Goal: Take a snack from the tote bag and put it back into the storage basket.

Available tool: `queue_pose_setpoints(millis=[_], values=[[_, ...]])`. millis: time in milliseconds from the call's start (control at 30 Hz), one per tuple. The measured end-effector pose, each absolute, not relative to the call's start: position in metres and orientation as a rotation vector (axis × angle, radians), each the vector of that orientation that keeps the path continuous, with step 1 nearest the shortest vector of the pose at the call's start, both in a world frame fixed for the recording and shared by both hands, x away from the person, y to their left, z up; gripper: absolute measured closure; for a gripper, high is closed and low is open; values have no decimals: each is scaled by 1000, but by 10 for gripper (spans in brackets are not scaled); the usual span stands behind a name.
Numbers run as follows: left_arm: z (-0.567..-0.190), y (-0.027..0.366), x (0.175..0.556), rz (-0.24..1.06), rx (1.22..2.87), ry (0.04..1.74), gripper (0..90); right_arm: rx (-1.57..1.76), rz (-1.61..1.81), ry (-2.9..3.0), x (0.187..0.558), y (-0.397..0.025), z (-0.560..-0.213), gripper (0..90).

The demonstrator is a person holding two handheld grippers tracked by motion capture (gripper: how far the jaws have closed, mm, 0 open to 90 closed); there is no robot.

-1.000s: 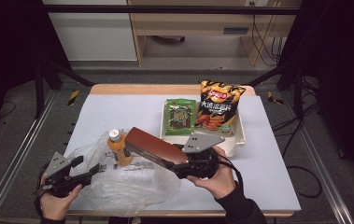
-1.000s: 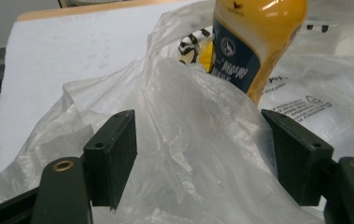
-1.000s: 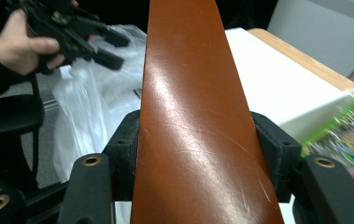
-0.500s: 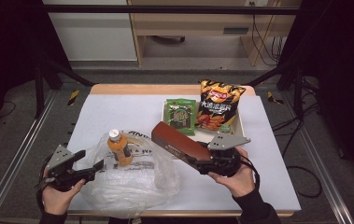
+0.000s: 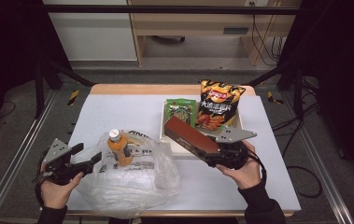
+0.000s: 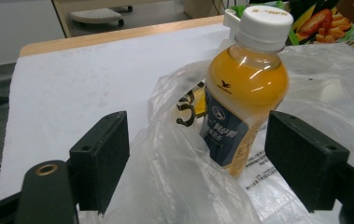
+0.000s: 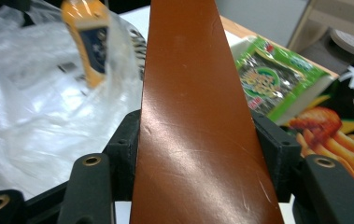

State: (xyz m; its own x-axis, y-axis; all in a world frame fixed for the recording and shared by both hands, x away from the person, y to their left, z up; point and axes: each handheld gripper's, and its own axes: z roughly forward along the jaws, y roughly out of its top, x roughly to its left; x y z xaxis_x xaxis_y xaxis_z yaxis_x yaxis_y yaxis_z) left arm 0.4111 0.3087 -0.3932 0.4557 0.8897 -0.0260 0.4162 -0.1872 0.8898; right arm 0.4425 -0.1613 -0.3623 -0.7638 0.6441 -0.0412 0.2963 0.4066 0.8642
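The brown box [image 5: 191, 138] is hanging over the tray [image 5: 169, 140], clamped in the right gripper [image 5: 212, 154] and not yet bagged. The bottle [image 5: 118, 148] is already standing in the bag [image 5: 132, 179]. The left gripper [image 5: 85, 157] is gaping wide at the bag's edge, gripping nothing.

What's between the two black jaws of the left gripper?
In the left gripper view, crinkly clear plastic bag lies between the open jaws of the left gripper, with the orange juice bottle standing just beyond them.
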Motion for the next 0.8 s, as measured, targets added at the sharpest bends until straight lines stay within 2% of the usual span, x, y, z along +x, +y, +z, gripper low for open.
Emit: queue_pose_setpoints(millis=[400,800], values=[[-401,312,410,654,1769,1128,227,875,1211,2357,469,-171,-392,438],[-406,316,409,658,1769,1136,229,912,1109,2440,497,-159,-424,437]])
